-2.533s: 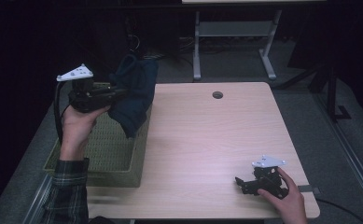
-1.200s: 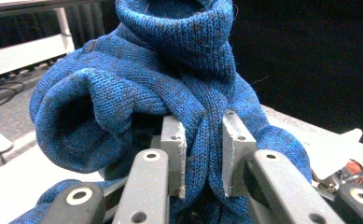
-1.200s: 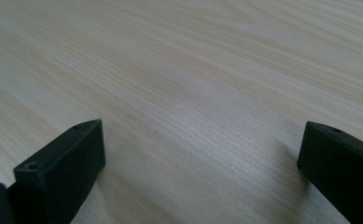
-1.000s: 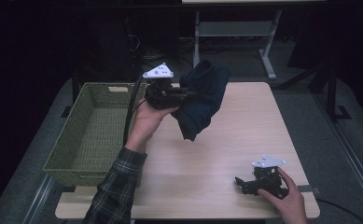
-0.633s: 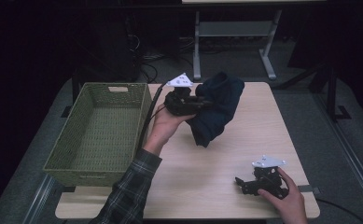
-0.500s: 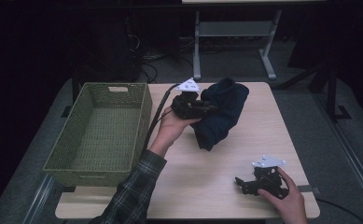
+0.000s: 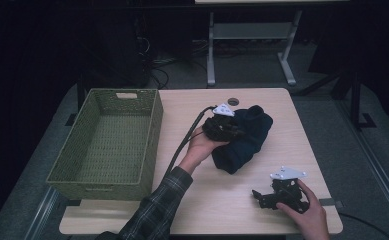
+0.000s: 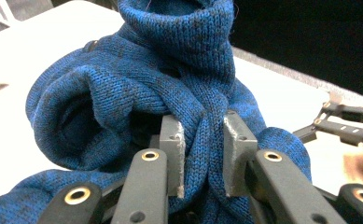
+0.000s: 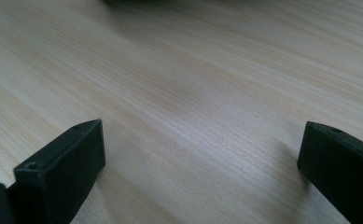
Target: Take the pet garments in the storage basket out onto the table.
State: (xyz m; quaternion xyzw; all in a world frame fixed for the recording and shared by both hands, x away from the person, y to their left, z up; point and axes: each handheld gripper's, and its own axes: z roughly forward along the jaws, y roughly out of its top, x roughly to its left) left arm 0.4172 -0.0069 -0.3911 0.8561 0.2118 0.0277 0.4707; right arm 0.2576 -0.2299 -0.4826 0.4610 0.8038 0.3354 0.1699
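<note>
Blue knitted garment (image 7: 244, 137) now lies on table (image 7: 282, 105).

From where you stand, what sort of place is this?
Probably a lab or recording workspace: a wooden table in a dark room, cables on the floor behind, and a person working a handheld left gripper clamped on a blue sweater.

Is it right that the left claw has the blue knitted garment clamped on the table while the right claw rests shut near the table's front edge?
Not quite. The right claw is open: the right gripper view shows its jaws standing wide apart over bare table. The rest holds: the left claw pinches a fold of the blue knitted garment, which lies on the table in the high view.
</note>
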